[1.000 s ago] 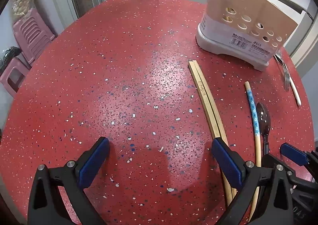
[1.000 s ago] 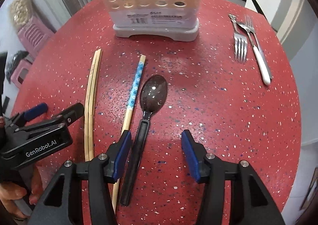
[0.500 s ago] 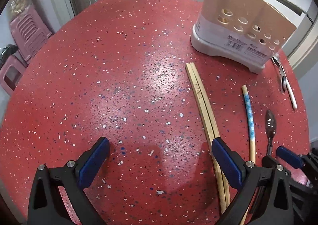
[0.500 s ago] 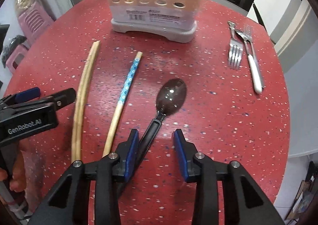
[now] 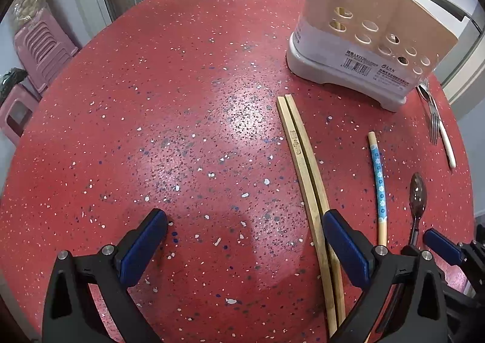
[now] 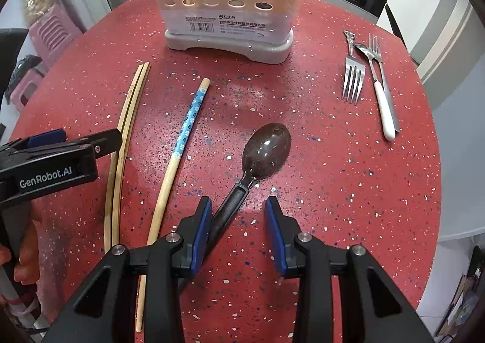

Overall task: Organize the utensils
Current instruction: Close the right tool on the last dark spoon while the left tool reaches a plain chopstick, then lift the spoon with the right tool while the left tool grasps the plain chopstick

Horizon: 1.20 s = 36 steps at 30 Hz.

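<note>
A dark spoon (image 6: 266,149) lies on the red speckled table (image 6: 348,191); it also shows in the left wrist view (image 5: 418,191). My right gripper (image 6: 238,226) is open low over it, its left pad against the black handle. A blue-patterned chopstick (image 6: 188,121) and a pair of plain wooden chopsticks (image 6: 127,118) lie to the left. The beige utensil holder (image 6: 227,3) stands at the back. My left gripper (image 5: 242,240) is open and empty, its right finger over the wooden chopsticks (image 5: 306,167).
Two forks (image 6: 351,79) and a white-handled utensil (image 6: 383,106) lie at the right near the table edge. Pink stools (image 5: 39,49) stand beyond the left edge. An oven and cabinets are behind the table.
My right gripper has narrowed around the spoon handle, and the spoon has turned so its bowl points right. My left gripper has pulled back a little, still open.
</note>
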Each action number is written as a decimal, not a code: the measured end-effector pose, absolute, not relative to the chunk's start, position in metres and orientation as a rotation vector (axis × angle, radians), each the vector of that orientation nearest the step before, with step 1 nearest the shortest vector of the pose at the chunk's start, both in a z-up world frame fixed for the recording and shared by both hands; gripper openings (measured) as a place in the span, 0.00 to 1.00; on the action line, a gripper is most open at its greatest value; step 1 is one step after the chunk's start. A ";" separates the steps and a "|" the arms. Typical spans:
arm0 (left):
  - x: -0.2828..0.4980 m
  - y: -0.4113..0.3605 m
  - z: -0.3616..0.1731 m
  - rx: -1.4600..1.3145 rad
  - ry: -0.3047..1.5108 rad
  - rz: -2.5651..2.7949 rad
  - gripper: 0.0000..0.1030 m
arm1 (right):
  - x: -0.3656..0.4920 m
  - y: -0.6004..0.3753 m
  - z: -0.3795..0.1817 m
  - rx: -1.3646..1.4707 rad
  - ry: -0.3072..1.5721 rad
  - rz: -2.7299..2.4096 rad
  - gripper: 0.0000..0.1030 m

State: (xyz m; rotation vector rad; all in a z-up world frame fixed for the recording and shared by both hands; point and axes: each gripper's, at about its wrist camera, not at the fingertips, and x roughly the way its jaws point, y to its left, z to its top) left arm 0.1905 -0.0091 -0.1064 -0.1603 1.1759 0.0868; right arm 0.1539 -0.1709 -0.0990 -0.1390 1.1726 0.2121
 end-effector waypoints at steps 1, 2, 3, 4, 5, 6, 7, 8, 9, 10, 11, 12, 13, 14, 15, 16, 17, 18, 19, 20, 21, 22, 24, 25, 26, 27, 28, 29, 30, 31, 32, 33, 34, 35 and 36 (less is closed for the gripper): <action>0.192 -0.009 -0.106 -0.159 1.177 0.087 1.00 | 0.154 -0.171 -0.099 -0.140 1.172 0.213 0.38; 0.193 -0.009 -0.106 -0.158 1.179 0.086 1.00 | 0.153 -0.171 -0.099 -0.140 1.172 0.214 0.38; 0.195 -0.009 -0.106 -0.159 1.181 0.087 1.00 | 0.154 -0.171 -0.100 -0.139 1.172 0.214 0.38; 0.196 -0.008 -0.106 -0.160 1.184 0.089 1.00 | 0.154 -0.171 -0.100 -0.139 1.172 0.214 0.38; 0.197 -0.007 -0.106 -0.161 1.186 0.088 1.00 | 0.153 -0.171 -0.100 -0.140 1.173 0.214 0.38; 0.198 -0.007 -0.106 -0.162 1.189 0.089 1.00 | 0.153 -0.171 -0.100 -0.139 1.174 0.213 0.39; 0.200 -0.006 -0.107 -0.162 1.193 0.091 1.00 | 0.154 -0.171 -0.100 -0.139 1.177 0.212 0.39; 0.201 -0.005 -0.107 -0.161 1.198 0.090 1.00 | 0.154 -0.170 -0.100 -0.139 1.181 0.212 0.39; 0.205 -0.006 -0.108 -0.155 1.204 0.087 1.00 | 0.155 -0.170 -0.099 -0.139 1.186 0.212 0.39; 0.206 -0.007 -0.108 -0.145 1.209 0.089 1.00 | 0.156 -0.171 -0.099 -0.138 1.190 0.213 0.39; 0.206 -0.007 -0.109 -0.128 1.211 0.095 1.00 | 0.157 -0.172 -0.099 -0.138 1.193 0.214 0.39; 0.208 -0.009 -0.109 -0.104 1.211 0.099 1.00 | 0.157 -0.172 -0.099 -0.143 1.196 0.214 0.39; 0.209 -0.008 -0.109 -0.101 1.211 0.093 1.00 | 0.158 -0.172 -0.099 -0.152 1.196 0.220 0.39; 0.210 -0.008 -0.109 -0.097 1.214 0.085 1.00 | 0.158 -0.171 -0.099 -0.170 1.194 0.233 0.39; 0.211 -0.009 -0.108 -0.089 1.211 0.081 1.00 | 0.159 -0.170 -0.099 -0.189 1.191 0.247 0.39; 0.212 -0.009 -0.108 -0.083 1.207 0.075 1.00 | 0.159 -0.169 -0.099 -0.214 1.188 0.266 0.39; 0.213 -0.009 -0.107 -0.076 1.209 0.068 1.00 | 0.159 -0.168 -0.099 -0.255 1.182 0.298 0.39; 0.215 -0.009 -0.107 -0.075 1.212 0.066 1.00 | 0.159 -0.167 -0.098 -0.278 1.181 0.318 0.39; 0.217 -0.009 -0.107 -0.076 1.215 0.067 1.00 | 0.160 -0.168 -0.098 -0.292 1.186 0.326 0.39; 0.219 -0.009 -0.107 -0.079 1.218 0.070 1.00 | 0.162 -0.171 -0.098 -0.290 1.200 0.317 0.39; 0.221 -0.009 -0.107 -0.082 1.220 0.075 1.00 | 0.163 -0.172 -0.098 -0.274 1.212 0.309 0.39; 0.225 -0.010 -0.106 -0.088 1.225 0.081 1.00 | 0.166 -0.176 -0.098 -0.238 1.232 0.301 0.39; 0.232 -0.013 -0.105 -0.087 1.230 0.080 1.00 | 0.173 -0.181 -0.098 -0.150 1.265 0.274 0.40; 0.234 -0.015 -0.105 -0.084 1.232 0.078 1.00 | 0.176 -0.182 -0.097 -0.126 1.280 0.252 0.40; 0.237 -0.016 -0.105 -0.083 1.234 0.077 1.00 | 0.178 -0.180 -0.097 -0.118 1.294 0.230 0.40; 0.239 -0.018 -0.104 -0.082 1.235 0.074 1.00 | 0.180 -0.179 -0.097 -0.120 1.303 0.215 0.40; 0.241 -0.019 -0.104 -0.078 1.237 0.070 1.00 | 0.182 -0.176 -0.097 -0.127 1.314 0.196 0.40; 0.243 -0.020 -0.104 -0.077 1.239 0.067 0.99 | 0.184 -0.172 -0.098 -0.137 1.330 0.172 0.40; 0.243 -0.023 -0.103 -0.074 1.241 0.063 0.98 | 0.187 -0.170 -0.098 -0.135 1.343 0.158 0.40; 0.244 -0.024 -0.102 -0.074 1.242 0.057 0.94 | 0.189 -0.170 -0.098 -0.127 1.359 0.143 0.40; 0.245 -0.026 -0.101 -0.066 1.240 0.050 0.91 | 0.191 -0.170 -0.098 -0.119 1.370 0.137 0.39; 0.245 -0.027 -0.099 -0.063 1.234 0.037 0.81 | 0.193 -0.169 -0.098 -0.114 1.375 0.137 0.39; 0.245 -0.031 -0.097 -0.053 1.233 0.016 0.71 | 0.193 -0.170 -0.098 -0.112 1.377 0.139 0.39; 0.245 -0.036 -0.095 -0.037 1.229 0.002 0.64 | 0.194 -0.170 -0.098 -0.115 1.375 0.140 0.36; 0.246 -0.041 -0.094 -0.029 1.223 -0.012 0.44 | 0.194 -0.172 -0.097 -0.110 1.371 0.148 0.24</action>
